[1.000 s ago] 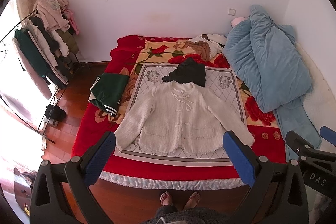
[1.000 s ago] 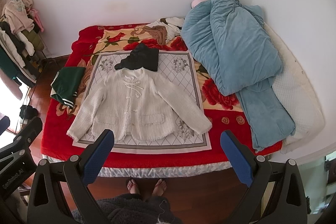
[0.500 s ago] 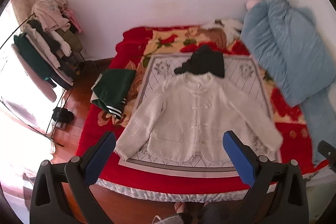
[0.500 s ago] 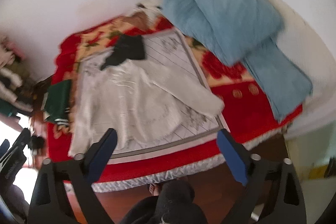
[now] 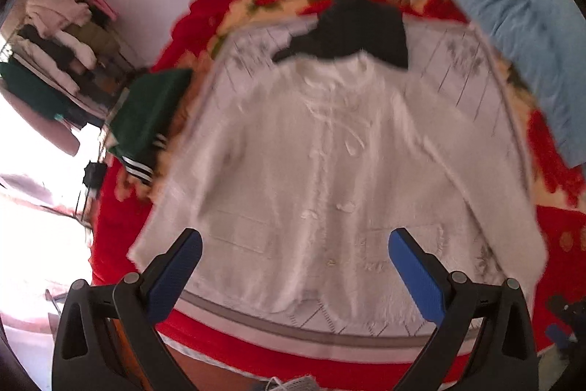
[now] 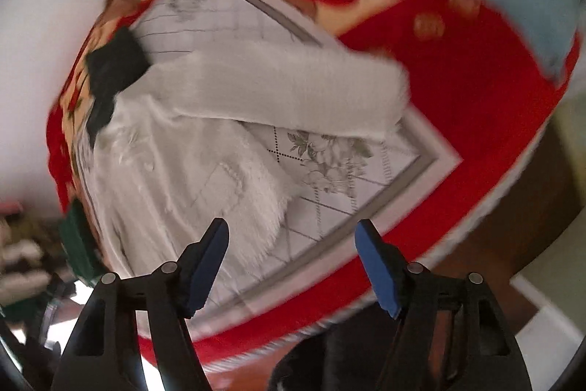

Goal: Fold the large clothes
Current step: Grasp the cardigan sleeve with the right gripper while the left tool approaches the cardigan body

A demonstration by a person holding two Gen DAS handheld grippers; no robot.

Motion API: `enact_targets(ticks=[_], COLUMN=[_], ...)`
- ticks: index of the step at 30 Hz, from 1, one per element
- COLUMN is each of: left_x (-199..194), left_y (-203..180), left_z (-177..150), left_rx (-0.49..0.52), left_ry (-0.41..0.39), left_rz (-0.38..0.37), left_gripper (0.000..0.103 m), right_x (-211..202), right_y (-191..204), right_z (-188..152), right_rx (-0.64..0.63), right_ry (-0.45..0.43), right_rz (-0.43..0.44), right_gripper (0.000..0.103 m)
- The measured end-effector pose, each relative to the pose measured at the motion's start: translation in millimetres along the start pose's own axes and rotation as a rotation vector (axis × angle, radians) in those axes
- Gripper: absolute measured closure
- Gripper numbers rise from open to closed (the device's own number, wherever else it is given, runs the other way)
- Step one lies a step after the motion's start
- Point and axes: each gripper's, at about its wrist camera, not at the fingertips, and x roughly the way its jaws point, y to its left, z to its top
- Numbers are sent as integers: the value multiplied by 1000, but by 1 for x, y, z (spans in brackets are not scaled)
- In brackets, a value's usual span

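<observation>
White cardigan [image 5: 322,163] lies flat, front up, on the grey-and-white patterned panel of the red floral blanket [image 5: 110,226] covering the bed; both sleeves spread outward, hem toward the bed's near edge. No fold visible in it: sleeves not brought in, body not doubled. Judgement: task at its very start, every fold left to do. Left gripper [image 5: 295,266] released, jaws wide apart, holding nothing, hovering above the hem with the left pocket area just beyond its fingers. Right gripper [image 6: 291,262] also released and empty, angled toward the garment's right side; in its view the right sleeve [image 6: 293,90] stretches across the panel, cuff near the panel's border, lower hem corner [image 6: 263,222] just ahead of the left finger. Both views motion-blurred, fine detail of buttons uncertain. Other items on the bed: dark garment [image 5: 351,24] touching the collar, folded green garment [image 5: 146,120] near the left sleeve, blue duvet [image 5: 520,24] along the right side. Clothes rack [image 5: 55,54] stands off the bed to the left. Likely first step: grasp a sleeve or shoulder and bring it inward
</observation>
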Motion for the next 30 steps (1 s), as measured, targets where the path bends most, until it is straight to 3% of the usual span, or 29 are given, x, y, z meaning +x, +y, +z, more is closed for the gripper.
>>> enact_targets(ticks=[5,11,13,15,16,21,23,24,26,28,30], left_x=[88,175,190,196,198,196,199,201,208,215,221], left_y=[-46,-85,-96,-108,-114,-148,-157,-162,-169,-174,-178], left_z=[-1,3,6,12,15,32,39,41,46,50,53], left_rx=[59,111,112,111,114,141,150,153,154,159,161], left_ry=[70,120,141,137,135,120,114,117,124,129,135], left_rz=[48,76,67,63,58,19,15,15,18,27,29], left_gripper=[0,0,0,0,0,0,0,0,0,0,0], right_x=[140,238,243,230,224,176,166,168,195,226,238], right_y=[-61,-115,-117,-107,-101,-88,-79,-76,-80,-90,-99], right_z=[43,64,65,72,77,106,126,135,146,144,136], right_rx=[299,631,702,670,631,577,515,489,522,606,661], right_ry=[108,-11,-57,-183,-202,-420,-463,-446,-298,-198,-222], right_rz=[232,367,387,322,266,176,108,114,204,328,396], right_gripper=[24,22,25,81,95,96,93,89,53,46,41])
